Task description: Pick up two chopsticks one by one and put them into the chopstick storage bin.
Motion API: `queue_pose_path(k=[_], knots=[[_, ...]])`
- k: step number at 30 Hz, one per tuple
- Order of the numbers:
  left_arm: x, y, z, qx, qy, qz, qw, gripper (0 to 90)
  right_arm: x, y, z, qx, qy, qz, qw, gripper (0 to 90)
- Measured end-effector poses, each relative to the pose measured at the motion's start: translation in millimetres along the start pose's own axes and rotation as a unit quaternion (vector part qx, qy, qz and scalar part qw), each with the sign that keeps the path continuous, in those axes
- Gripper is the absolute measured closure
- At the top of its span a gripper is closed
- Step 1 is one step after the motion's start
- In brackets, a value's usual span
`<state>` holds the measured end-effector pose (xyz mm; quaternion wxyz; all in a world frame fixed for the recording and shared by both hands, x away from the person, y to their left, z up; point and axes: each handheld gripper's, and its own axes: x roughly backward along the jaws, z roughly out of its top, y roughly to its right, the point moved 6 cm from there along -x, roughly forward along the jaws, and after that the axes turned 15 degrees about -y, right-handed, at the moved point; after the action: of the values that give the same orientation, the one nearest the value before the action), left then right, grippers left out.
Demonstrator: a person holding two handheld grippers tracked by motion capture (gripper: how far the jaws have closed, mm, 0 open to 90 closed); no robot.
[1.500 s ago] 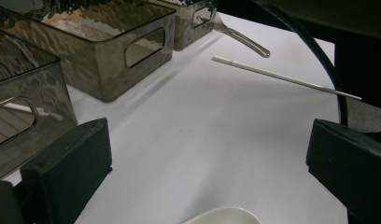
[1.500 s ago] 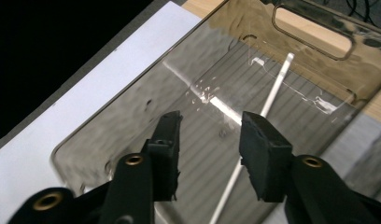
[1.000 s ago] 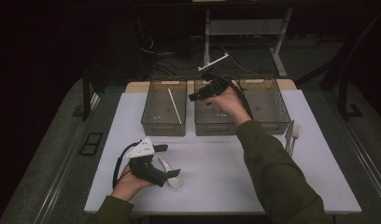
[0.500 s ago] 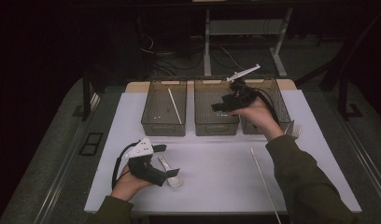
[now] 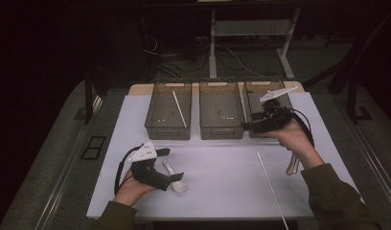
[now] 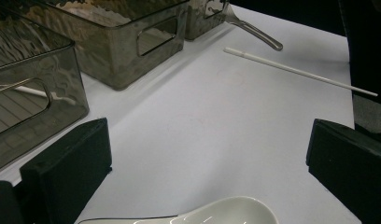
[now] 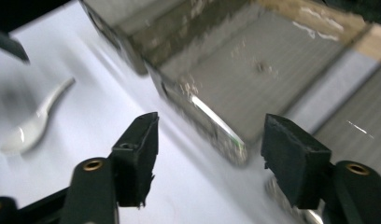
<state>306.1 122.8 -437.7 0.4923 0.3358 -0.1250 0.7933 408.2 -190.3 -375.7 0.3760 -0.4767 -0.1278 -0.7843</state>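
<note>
High view pictures suggest a sorting of cutlery into three smoky plastic bins, and the work is judged partly done. One white chopstick [image 5: 180,109] is seen lying inside the left bin [image 5: 167,130], and a thin pale stick, too faint to name, appears to rest along the right wall of the middle bin [image 5: 221,132]; the contents of the right bin [image 5: 255,93] cannot be told. Left on the white mat [image 5: 222,182] are a second white chopstick [image 5: 271,188] at the right, a metal fork [image 5: 293,164] just beside the right hand, and a white ceramic spoon [image 5: 176,180] at the front left. The right gripper [image 5: 255,125] is held empty at the front edge of the right bin, its jaws standing well apart in the right gripper view. The left gripper [image 6: 207,163] is likewise spread, and the spoon's bowl [image 6: 226,213] lies between its jaws, not yet clamped. At least three pieces are therefore judged still to be binned, the spoon probably first.
</note>
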Motion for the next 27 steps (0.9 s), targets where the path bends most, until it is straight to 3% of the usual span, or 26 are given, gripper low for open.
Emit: queue_pose_path(k=[10, 14, 27], knots=[[0.0, 0.4, -0.1, 0.000, -0.002, 0.002, 1.0000, 0.0, -10.3, -4.5, -56.0, -0.016, -0.051, -0.019, 0.9984, 47.7], [0.2, 0.2, -0.1, 0.000, -0.002, 0.003, 1.0000, 0.0, -16.9, -2.8, -74.9, -0.033, -0.065, -0.023, 0.9971, 52.6], [0.1, 1.8, -0.2, -0.004, -0.004, 0.003, 1.0000, 0.0, -31.7, -5.9, -116.3, -0.053, -0.113, -0.021, 0.9920, 61.1]])
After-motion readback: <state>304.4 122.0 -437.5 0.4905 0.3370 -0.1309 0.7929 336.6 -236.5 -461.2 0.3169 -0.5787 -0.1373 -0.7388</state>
